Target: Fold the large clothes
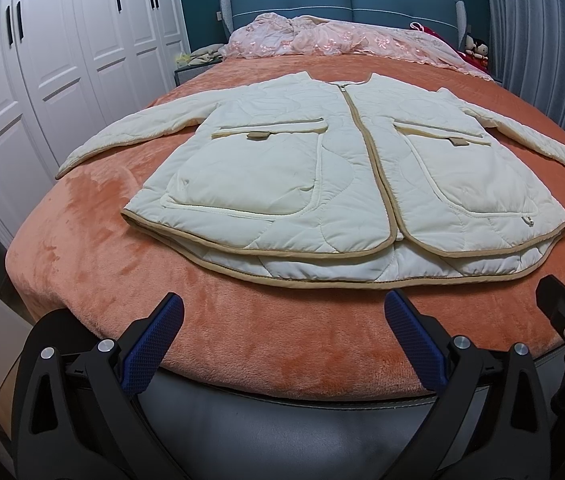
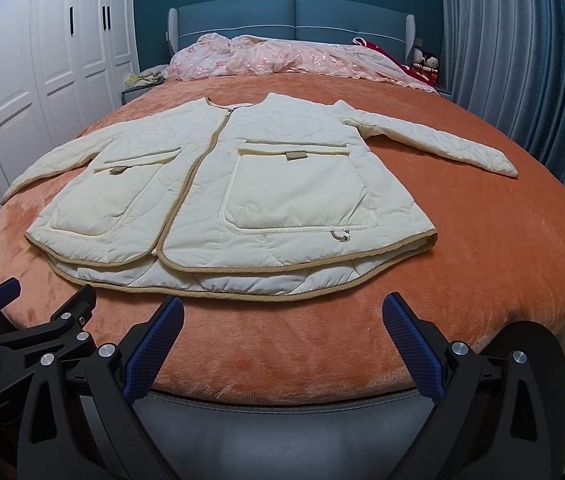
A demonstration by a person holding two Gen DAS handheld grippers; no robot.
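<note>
Left wrist view: left gripper [image 1: 282, 312] low at foot of bed, fingers spread wide, nothing betw. them, hovering over the orange blanket [image 1: 242, 320] short of the hem. Cream quilted jacket [image 1: 282, 184] lies flat, front up, zipped, tan trim, collar toward the headboard [image 1: 342, 4], both sleeves out to the sides. Hem near the gripper; back panel peeks out below front panels. Two big patch pockets w/ tan tabs. Pink floral bedding [image 1: 342, 40] bunched at head of bed. White wardrobe [image 1: 62, 40] along the left, red paper cut-outs on top of doors. Part of right gripper's black frame shows at far right edge; this view does not give its finger gap.

Right wrist view: right gripper [image 2: 282, 312] also low at bed foot, fingers spread, holding nothing, apart from jacket [image 2: 242, 184] hem. Jacket sits left of centre here; its right-hand sleeve [image 2: 434, 144] shown full length. Small metal ring [image 2: 340, 235] on pocket zipper clearer here. Left gripper [image 2: 42, 296] seen from the side at lower left, just beside this one. Grey-blue curtain [image 2: 522, 60] fills right side; two small dolls [image 2: 424, 62] by the headboard corner.
</note>
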